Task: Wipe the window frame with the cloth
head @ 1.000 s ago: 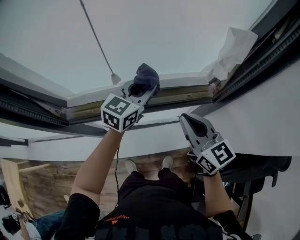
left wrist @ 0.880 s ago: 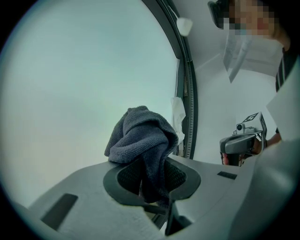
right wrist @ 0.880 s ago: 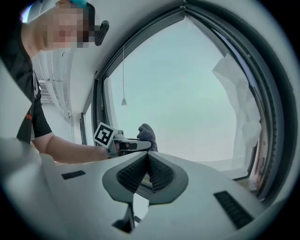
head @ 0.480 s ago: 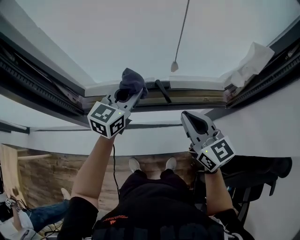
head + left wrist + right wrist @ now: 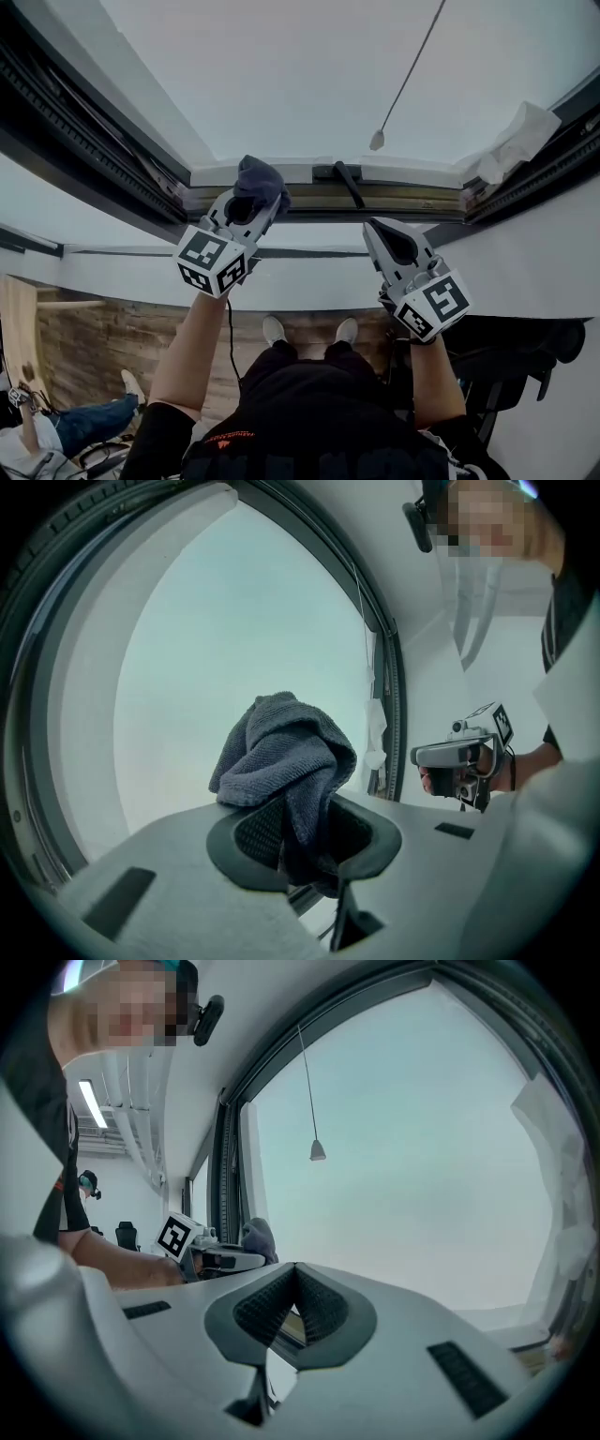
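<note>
Window glass (image 5: 300,75): pale and featureless, taking up most of the head view.

Window frame (image 5: 412,192): dark side channels are running down both edges. A pale lower rail is crossing the middle, just above the two grippers.

Person (image 5: 309,412): in dark clothing, standing below the frame with both arms reaching up. White shoes are showing on a wood-patterned floor (image 5: 103,347).

Left gripper (image 5: 246,199): its tip is pointing at the left part of the lower rail. Its jaws are clamping on the cloth, with the fabric filling the space between the pads.

Right gripper (image 5: 386,232): hanging below the rail, apart from it and well to the right of the left gripper. Its jaws are pressing together with nothing between them.

Cloth (image 5: 259,178): dark grey towelling, bunching out above the left gripper's tip. In the head view it is lying against the lower rail, just left of the handle.

White crumpled sheet (image 5: 516,141): sitting in the right corner of the frame.

Handle (image 5: 347,180): black, lying slanted on the lower rail between the two grippers.

Cord (image 5: 412,70): thin, hanging across the glass and ending in a small pale weight.
</note>
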A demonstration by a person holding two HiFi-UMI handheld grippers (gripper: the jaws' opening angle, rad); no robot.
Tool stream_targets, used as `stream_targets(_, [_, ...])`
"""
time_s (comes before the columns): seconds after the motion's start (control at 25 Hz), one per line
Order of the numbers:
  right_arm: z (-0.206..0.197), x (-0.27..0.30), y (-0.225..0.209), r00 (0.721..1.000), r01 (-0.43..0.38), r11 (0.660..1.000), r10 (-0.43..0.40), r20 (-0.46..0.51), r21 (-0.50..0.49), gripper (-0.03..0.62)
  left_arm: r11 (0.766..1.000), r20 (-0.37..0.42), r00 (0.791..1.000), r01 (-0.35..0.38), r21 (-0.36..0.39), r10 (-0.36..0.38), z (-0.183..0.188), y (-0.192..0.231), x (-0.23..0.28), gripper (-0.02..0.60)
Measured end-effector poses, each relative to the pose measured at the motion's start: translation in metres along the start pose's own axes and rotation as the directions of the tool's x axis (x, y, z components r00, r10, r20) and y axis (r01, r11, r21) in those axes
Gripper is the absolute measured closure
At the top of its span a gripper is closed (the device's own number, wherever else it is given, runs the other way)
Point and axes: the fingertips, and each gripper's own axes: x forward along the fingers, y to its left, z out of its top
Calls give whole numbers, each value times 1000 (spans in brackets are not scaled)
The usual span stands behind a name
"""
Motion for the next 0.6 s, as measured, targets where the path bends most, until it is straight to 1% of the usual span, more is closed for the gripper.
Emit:
stream_targets(0.24, [5, 9, 8, 1000, -4, 1000, 4, 6, -10, 591, 1000, 23, 1000, 4, -8, -4, -1, -2, -15, 485])
stream_targets(0.6, [11, 18, 14, 1000, -17, 1000, 17, 12, -25, 591, 1000, 45, 999, 20, 3, -20, 2, -4, -28, 485])
